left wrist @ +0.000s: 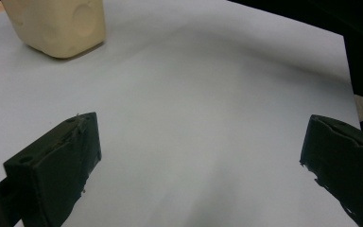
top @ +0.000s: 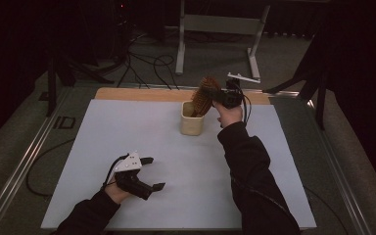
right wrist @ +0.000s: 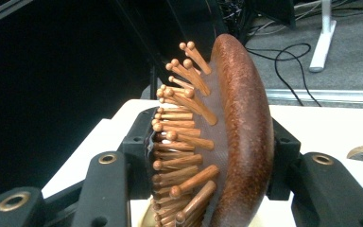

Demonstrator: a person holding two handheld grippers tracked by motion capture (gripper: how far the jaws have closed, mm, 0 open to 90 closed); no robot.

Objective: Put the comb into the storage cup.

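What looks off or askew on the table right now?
Nothing spilled or damaged. The cream cup stands upright; the wooden hairbrush leans tilted out of it, clamped by the right gripper. The left gripper is open.

A cup (top: pixel 192 119) stands on the counter (top: pixel 127 132) near the middle of its far edge, with a hairbrush (top: pixel 205 96) tilted above it, its lower end inside the cup. The right gripper (top: pixel 223 96), just right of the cup, clamps the brush between its jaws. The left gripper (top: pixel 152 173) sits near the front edge toward the left corner, jaws wide apart, well apart from the cup.
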